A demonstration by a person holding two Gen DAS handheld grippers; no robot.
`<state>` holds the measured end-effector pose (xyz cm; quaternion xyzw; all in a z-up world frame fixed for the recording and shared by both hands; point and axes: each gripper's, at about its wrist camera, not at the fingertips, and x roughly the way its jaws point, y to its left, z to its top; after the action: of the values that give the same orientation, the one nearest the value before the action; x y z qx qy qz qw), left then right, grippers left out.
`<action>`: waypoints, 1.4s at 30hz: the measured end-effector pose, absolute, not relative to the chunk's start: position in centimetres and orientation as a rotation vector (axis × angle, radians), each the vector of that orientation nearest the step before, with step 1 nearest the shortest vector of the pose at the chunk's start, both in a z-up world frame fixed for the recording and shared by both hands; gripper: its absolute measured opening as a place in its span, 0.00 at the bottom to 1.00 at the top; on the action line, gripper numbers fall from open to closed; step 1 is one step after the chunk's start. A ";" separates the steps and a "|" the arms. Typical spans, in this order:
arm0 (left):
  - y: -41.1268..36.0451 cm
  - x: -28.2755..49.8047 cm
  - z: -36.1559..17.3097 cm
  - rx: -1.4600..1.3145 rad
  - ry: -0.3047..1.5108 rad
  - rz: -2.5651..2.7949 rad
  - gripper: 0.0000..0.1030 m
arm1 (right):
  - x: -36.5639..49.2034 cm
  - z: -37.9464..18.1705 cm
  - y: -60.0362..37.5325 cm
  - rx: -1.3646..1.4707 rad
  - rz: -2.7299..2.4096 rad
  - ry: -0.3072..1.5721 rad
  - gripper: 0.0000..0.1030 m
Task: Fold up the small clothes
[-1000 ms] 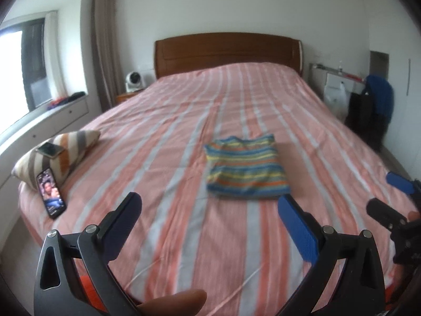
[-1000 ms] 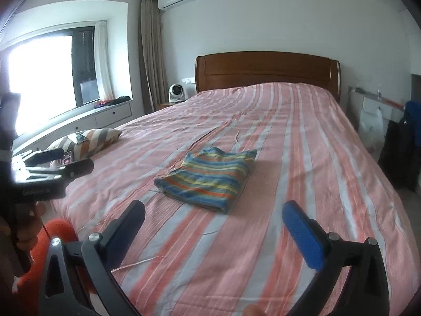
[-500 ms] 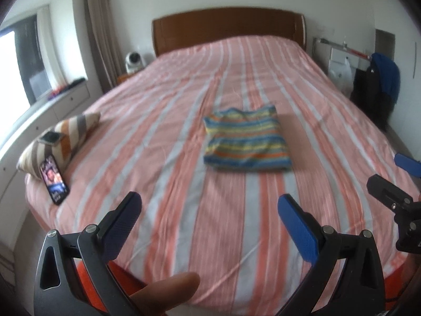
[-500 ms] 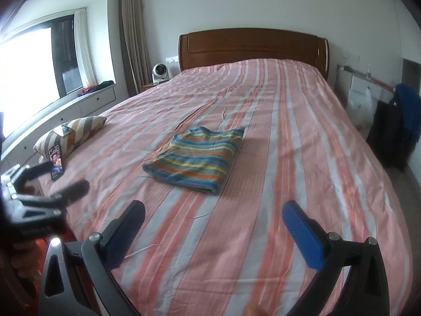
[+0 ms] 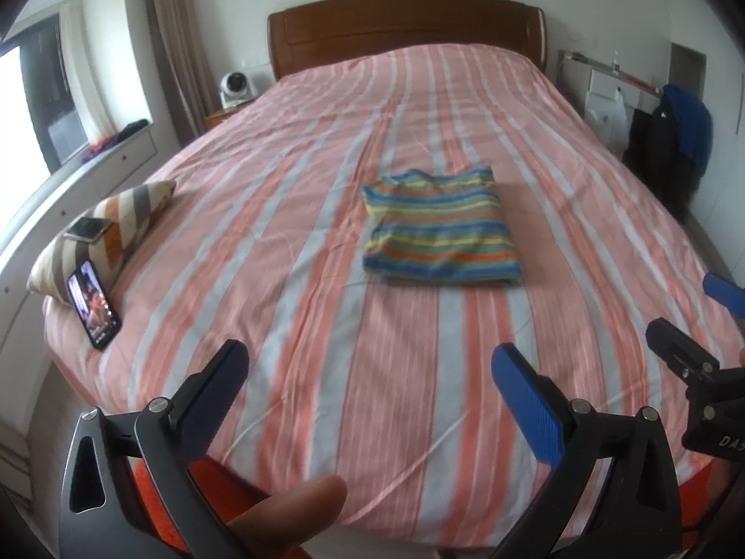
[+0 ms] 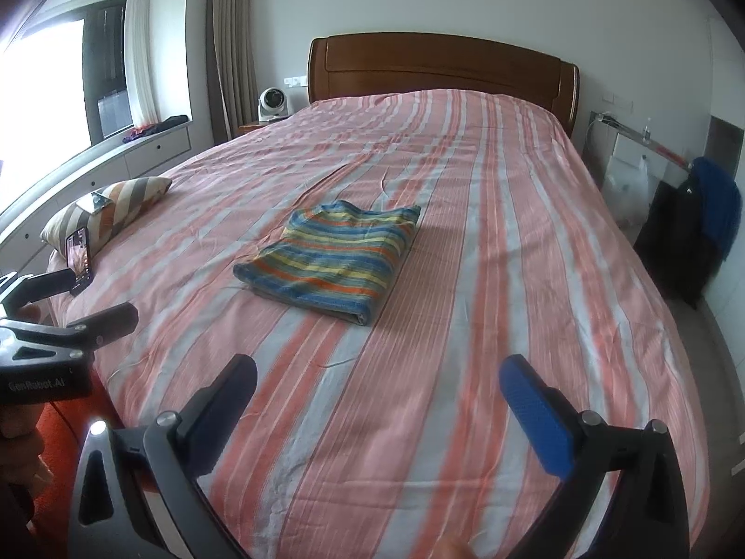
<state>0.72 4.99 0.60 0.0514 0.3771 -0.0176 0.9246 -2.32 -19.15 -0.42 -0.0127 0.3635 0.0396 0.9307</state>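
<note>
A folded garment with blue, yellow and orange stripes [image 5: 440, 228] lies flat in the middle of the bed [image 5: 326, 326]; it also shows in the right wrist view [image 6: 337, 258]. My left gripper [image 5: 370, 384] is open and empty, over the foot of the bed, well short of the garment. My right gripper [image 6: 379, 396] is open and empty, also over the foot of the bed. Each gripper shows at the edge of the other's view, the right gripper in the left wrist view [image 5: 698, 340] and the left gripper in the right wrist view [image 6: 70, 303].
A striped pillow [image 5: 104, 228] lies at the bed's left edge with one phone on top [image 5: 88, 229] and a lit phone leaning on it [image 5: 93, 305]. A wooden headboard [image 5: 405, 23] stands at the far end. Dark clothes hang at the right [image 5: 670, 139].
Both grippers have pulled back and risen from the bed, so the garment looks farther off. Both stay open. The garment has not moved.
</note>
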 end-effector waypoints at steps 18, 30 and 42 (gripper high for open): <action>5.7 0.8 1.7 0.086 0.756 -0.011 1.00 | -1.2 1.5 -17.4 -0.034 0.083 0.730 1.00; 5.7 1.0 1.0 0.097 0.775 -0.008 1.00 | -1.4 1.3 -17.3 -0.049 0.069 0.746 1.00; 5.6 1.1 0.6 0.080 0.783 -0.020 1.00 | -1.6 0.7 -17.6 -0.052 0.064 0.754 1.00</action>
<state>1.05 5.64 0.65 0.0390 0.3812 -0.0096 0.9236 -1.63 -17.55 0.73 -0.0254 0.3680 0.0313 0.9289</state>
